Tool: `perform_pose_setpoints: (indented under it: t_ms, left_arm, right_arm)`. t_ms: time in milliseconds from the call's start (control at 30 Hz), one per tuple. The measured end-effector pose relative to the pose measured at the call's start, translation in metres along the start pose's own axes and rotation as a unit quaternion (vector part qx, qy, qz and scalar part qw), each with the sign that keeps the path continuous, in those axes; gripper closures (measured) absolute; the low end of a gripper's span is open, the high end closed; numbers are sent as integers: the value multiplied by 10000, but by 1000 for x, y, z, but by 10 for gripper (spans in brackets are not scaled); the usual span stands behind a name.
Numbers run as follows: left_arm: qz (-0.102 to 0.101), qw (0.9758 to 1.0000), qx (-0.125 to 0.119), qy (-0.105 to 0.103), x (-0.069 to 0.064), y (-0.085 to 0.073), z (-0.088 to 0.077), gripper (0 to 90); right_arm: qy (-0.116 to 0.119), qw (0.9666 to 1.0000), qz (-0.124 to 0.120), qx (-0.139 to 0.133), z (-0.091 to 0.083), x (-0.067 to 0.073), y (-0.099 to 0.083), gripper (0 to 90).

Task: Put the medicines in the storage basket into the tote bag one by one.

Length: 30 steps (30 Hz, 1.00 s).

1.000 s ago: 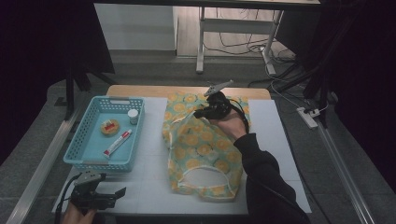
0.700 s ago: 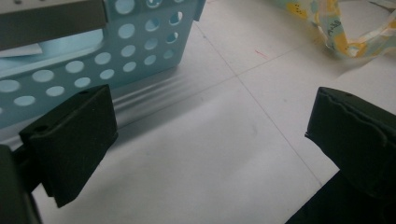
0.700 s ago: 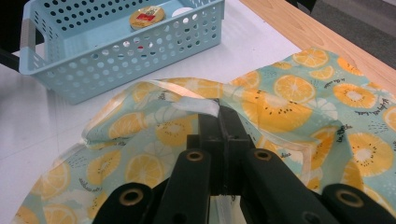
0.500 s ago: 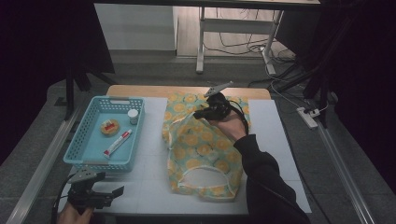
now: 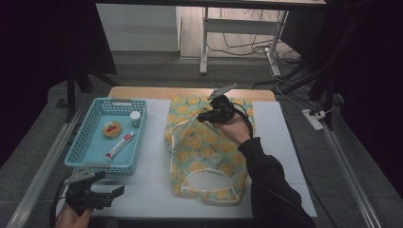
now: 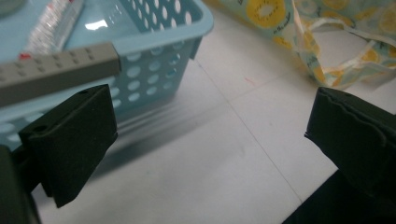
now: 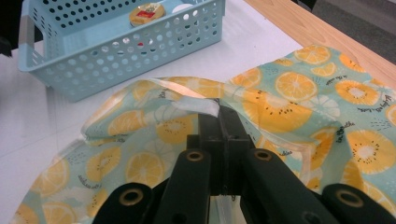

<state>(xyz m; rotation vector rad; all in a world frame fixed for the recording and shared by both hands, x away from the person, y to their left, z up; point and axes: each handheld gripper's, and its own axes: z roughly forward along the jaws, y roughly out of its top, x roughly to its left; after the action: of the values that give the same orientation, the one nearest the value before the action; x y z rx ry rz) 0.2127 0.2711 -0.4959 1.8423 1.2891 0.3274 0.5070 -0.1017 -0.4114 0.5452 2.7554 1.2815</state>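
Pinching a fold of the fruit-print apron at centre frame, the right gripper is clamped on cloth, while the left gripper, jaws spread, hovers lower left beside the blue basket.

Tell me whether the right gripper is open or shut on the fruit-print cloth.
Shut: the right gripper pinches a white-trimmed edge of the fruit-print cloth, lifting it into a ridge.
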Motion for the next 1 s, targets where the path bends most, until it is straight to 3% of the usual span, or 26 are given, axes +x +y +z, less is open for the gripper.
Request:
perform_pose_setpoints:
  t_ms: [200, 333, 500, 733, 1000]
  left_arm:
    - [-24, 9998, -106, 172, 6, 6, -4, 18]
    - [53, 9996, -43, 290, 9, 11, -4, 13]
    - [91, 9999, -113, 67, 13, 19, -2, 0]
    - [311, 9988, -132, 362, 19, 34, 1, 0]
    - [320, 9990, 59, 302, 29, 50, 10, 2]
  right_arm:
    - [-5, 10000, 12, 7, 1, -2, -2, 900]
    - [-15, 10000, 18, -3, 0, -2, -3, 900]
    - [-22, 10000, 6, 6, 0, -2, -3, 900]
    - [-29, 10000, 16, 9, 1, -2, -3, 900]
    - [-40, 10000, 30, -18, -1, -2, -3, 900]
